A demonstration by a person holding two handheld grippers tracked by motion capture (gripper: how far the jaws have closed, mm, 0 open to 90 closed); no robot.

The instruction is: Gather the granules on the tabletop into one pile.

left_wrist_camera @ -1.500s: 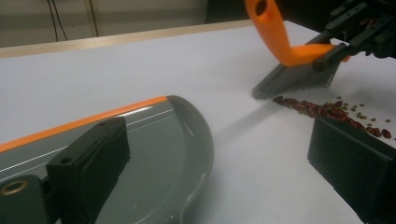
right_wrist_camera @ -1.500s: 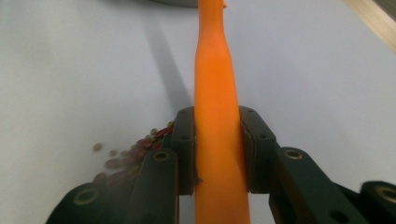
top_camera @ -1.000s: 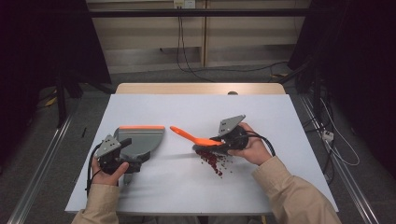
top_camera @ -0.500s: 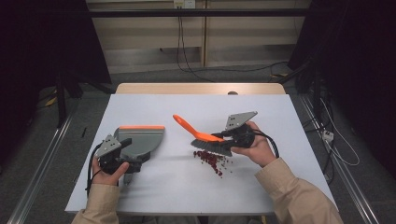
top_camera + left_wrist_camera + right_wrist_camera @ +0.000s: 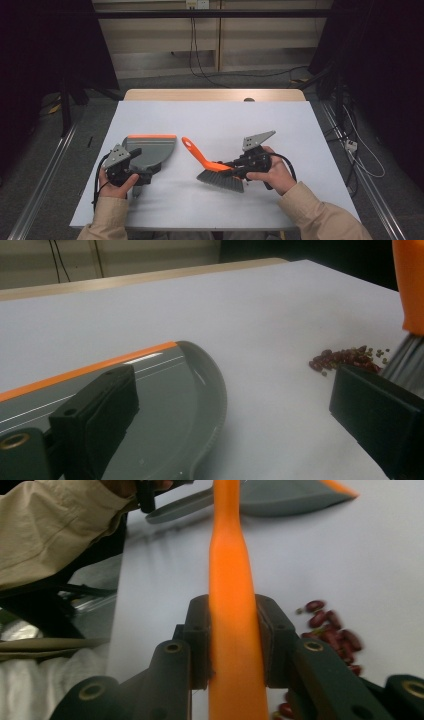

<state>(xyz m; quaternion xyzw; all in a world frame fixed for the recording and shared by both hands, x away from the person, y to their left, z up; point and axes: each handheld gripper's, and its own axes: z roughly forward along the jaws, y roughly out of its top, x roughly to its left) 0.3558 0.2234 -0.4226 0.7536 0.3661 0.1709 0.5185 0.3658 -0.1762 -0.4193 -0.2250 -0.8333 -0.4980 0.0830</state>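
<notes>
**Clamping the brush handle beside the bean pile**

Lying near the table's [image 5: 320,130] middle, the brush [image 5: 212,167] has its orange handle pinched between the right gripper's [image 5: 234,171] closed jaws, bristles down on the white surface. Red beans [image 5: 345,359] sit just beside the bristles. To the left, the grey dustpan [image 5: 149,150] rests flat; the left gripper [image 5: 134,167] sits at its rear, one jaw over the pan, though whether it clamps it I cannot tell.

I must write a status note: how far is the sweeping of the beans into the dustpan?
Done: the brush is clamped in the right hand-held gripper. In hand: its bristles stand at the beans. Left: the dustpan holds no beans yet.
</notes>
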